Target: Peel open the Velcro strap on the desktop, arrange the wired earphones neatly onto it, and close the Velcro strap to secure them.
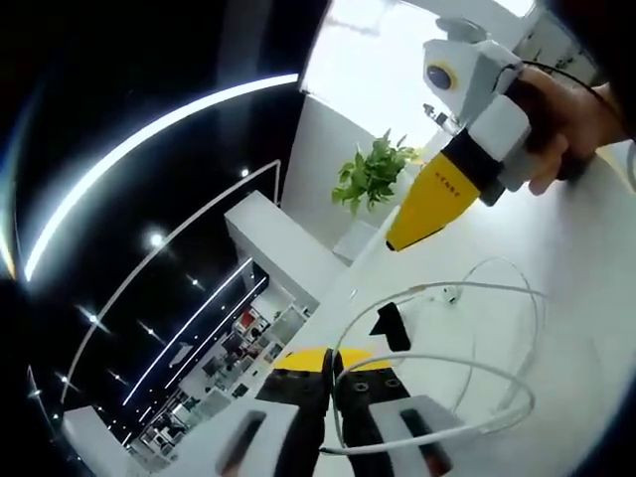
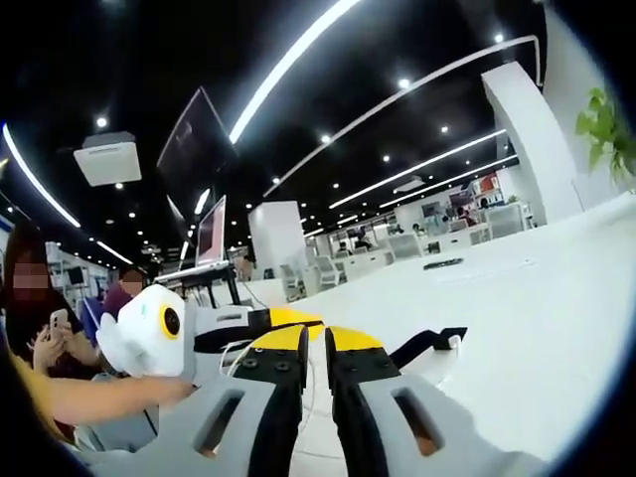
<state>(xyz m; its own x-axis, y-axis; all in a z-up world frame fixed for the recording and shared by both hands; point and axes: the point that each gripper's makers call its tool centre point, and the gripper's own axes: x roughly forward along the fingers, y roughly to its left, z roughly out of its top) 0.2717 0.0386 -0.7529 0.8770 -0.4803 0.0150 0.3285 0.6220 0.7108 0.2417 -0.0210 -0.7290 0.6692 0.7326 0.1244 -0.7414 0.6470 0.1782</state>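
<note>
We are seeing the wired earphones (image 1: 497,328) lying on the white desktop (image 1: 586,248), the white cable looping in wide loose curves, one earbud lying near the upper run of the loop. The black Velcro strap (image 1: 391,326) is sitting just beside the cable, at the left end of the loop, one end sticking up. In the right gripper view we are seeing the strap (image 2: 429,343) again, just past our jaws, with a bit of white cable by it.

The left gripper (image 1: 331,370) is sitting low over the desk, jaws almost shut with only a narrow slit; a strand of cable is running across just beside the right jaw, but we cannot tell whether it is pinched. The right gripper (image 1: 397,241) is hanging above the desk in a hand (image 1: 566,119), its yellow tip looking closed and gripping nothing. In its own view the right gripper (image 2: 315,358) is showing jaws nearly together, nothing between them, with the left gripper (image 2: 248,323) coming in from the left.

A potted plant (image 1: 370,174) is standing at the desk's far edge. People (image 2: 30,308) are sitting at left in the right gripper view.
</note>
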